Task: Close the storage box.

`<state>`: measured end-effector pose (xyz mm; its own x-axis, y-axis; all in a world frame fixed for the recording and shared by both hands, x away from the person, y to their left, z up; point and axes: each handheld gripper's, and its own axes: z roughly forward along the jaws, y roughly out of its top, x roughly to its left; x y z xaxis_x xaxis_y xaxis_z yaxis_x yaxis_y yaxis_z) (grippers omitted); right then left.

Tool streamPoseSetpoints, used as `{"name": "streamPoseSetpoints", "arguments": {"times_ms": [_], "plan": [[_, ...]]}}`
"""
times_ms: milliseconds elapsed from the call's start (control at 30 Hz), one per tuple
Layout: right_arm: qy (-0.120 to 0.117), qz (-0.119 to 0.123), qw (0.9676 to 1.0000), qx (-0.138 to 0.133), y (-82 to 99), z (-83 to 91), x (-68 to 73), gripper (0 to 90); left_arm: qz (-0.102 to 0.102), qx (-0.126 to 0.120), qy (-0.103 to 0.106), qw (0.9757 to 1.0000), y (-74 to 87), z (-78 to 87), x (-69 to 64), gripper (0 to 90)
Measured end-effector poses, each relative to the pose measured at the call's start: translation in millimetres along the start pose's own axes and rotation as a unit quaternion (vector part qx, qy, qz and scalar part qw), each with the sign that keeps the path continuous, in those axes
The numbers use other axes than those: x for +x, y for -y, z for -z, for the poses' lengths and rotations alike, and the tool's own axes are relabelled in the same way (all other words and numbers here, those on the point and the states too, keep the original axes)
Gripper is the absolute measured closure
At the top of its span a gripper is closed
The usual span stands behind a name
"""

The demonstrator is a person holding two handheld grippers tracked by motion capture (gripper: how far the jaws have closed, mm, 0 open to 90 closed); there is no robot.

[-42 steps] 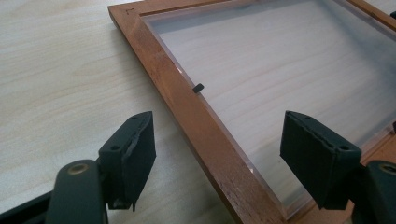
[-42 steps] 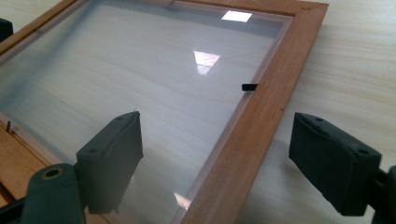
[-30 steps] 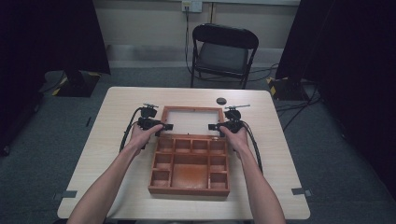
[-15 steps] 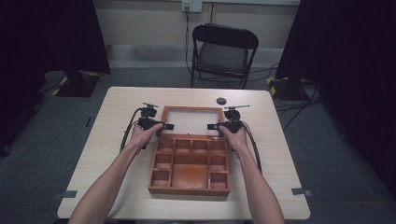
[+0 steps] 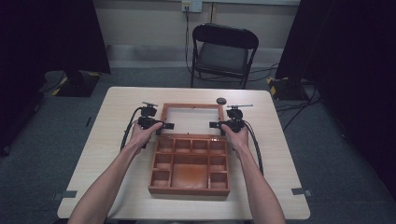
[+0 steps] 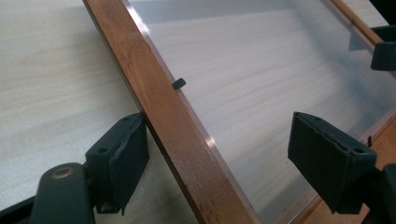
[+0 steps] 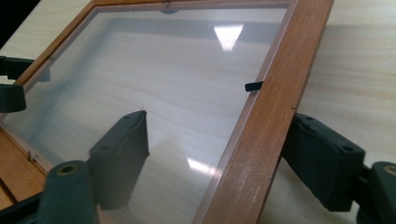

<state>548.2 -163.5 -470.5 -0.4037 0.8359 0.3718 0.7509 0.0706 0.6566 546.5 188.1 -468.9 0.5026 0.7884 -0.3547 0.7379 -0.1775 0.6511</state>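
While the wooden organiser box (image 5: 190,164) lies open near the front edge of the table (image 5: 93,154), its compartments bare, attention is drawn to the glass-paned lid (image 5: 191,119), which is folded back flat on the table behind it, toward the far edge. Each side rail of that lid is straddled by a gripper. The left gripper (image 5: 161,125) is held with one jaw outside the left rail (image 6: 173,126) and the other over the pane; a gap is seen on the inner side, so nothing is pinched yet. The right gripper (image 5: 217,124) has just been closing, its outer jaw brought up against the right rail (image 7: 261,126), its inner jaw over the glass and apparently still short of the wood, so no firm hold is judged there either. To do this well, both pairs of jaws should be closed on the wood alone, the pane being kept free of pressure, and at matching spots along the rails so the lid is lifted level. The swing over the hinge should then be made evenly, both hands together, and slowly near the end. Beyond the lid, a small dark round object (image 5: 221,100) is left lying near the far edge.
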Motion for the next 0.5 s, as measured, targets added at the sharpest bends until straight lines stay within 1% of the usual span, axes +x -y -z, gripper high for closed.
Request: {"name": "streamPoseSetpoints", "arguments": {"times_ms": [100, 133, 167, 200, 233, 333, 400, 500], "plan": [[0.004, 0.007, 0.9999, -0.014, -1.9, 4.9, 2.3, 26.9, -0.007, -0.010, -0.003, 0.9999, -1.2, 5.4, 0.4, 26.1], [0.005, 0.009, 0.9998, -0.018, -2.5, 6.3, 3.1, 26.9, -0.007, -0.017, -0.002, 0.9998, -1.1, 7.3, 0.5, 28.5], [0.005, 0.009, 0.9998, -0.018, -2.5, 6.3, 3.1, 26.9, -0.007, -0.017, -0.002, 0.9998, -1.1, 7.3, 0.5, 29.8], [0.004, 0.011, 0.9996, -0.026, -3.8, 8.8, 4.7, 27.2, -0.007, -0.020, 0.000, 0.9998, -1.0, 8.2, 0.3, 30.7], [0.004, 0.014, 0.9994, -0.030, -4.4, 9.8, 5.3, 27.2, -0.012, -0.023, 0.003, 0.9996, -0.7, 9.7, -0.2, 31.0], [0.004, 0.016, 0.9992, -0.037, -5.6, 13.7, 7.0, 28.3, -0.020, -0.029, -0.001, 0.9994, -1.6, 11.9, -2.7, 31.6], [0.003, 0.019, 0.9989, -0.042, -6.4, 16.6, 7.6, 29.7, -0.021, -0.035, -0.002, 0.9992, -2.2, 14.7, -3.5, 33.4], [-0.002, 0.019, 0.9984, -0.053, -7.8, 22.1, 9.4, 30.0, -0.027, -0.045, 0.002, 0.9986, -3.3, 19.6, -3.9, 35.5]]}}
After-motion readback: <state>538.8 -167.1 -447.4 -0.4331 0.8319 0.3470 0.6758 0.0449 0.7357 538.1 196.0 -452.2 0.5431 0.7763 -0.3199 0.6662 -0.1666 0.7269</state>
